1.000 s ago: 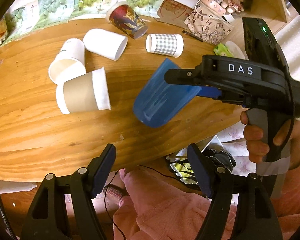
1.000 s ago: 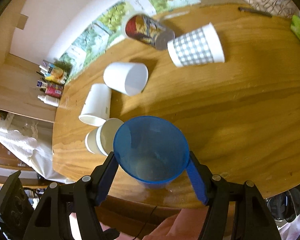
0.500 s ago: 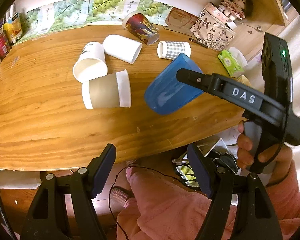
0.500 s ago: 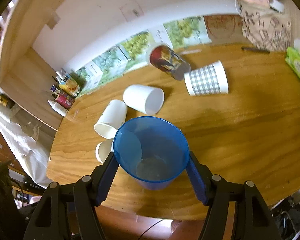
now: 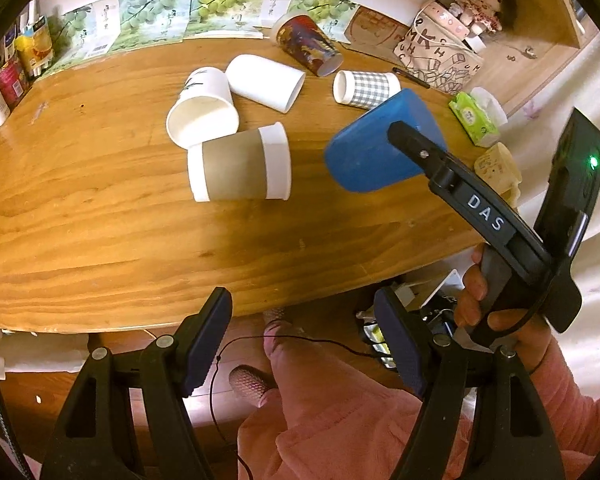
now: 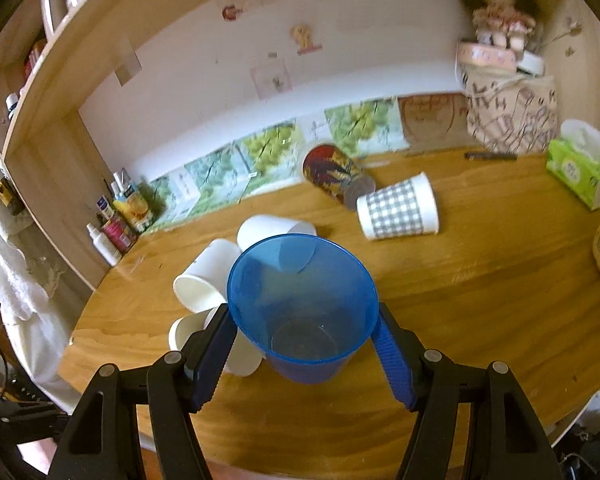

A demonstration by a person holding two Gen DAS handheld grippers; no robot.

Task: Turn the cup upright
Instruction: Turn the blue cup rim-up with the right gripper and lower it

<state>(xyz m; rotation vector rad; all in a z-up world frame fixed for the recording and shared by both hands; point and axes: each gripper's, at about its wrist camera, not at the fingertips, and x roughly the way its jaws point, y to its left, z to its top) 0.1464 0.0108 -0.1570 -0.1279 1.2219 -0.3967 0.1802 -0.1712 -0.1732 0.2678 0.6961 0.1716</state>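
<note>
My right gripper (image 6: pixel 304 344) is shut on a translucent blue plastic cup (image 6: pixel 302 304) and holds it above the wooden table (image 6: pixel 480 300), mouth tilted up toward the camera. In the left wrist view the blue cup (image 5: pixel 376 148) hangs tilted over the table's right part, clamped by the right gripper's black fingers (image 5: pixel 414 146). My left gripper (image 5: pixel 306 344) is open and empty, below the table's front edge.
Several cups lie on their sides on the table: a brown-sleeved one (image 5: pixel 240 168), two white ones (image 5: pixel 202 114) (image 5: pixel 266 82), a checked one (image 5: pixel 366 88) and a red patterned one (image 5: pixel 308 44). A tissue pack (image 5: pixel 476 120), a bag (image 5: pixel 440 56) and bottles (image 5: pixel 4 76) stand around.
The right gripper has lifted the blue cup and tipped it further, so its mouth faces more upward. The left gripper has drawn back from the table.
</note>
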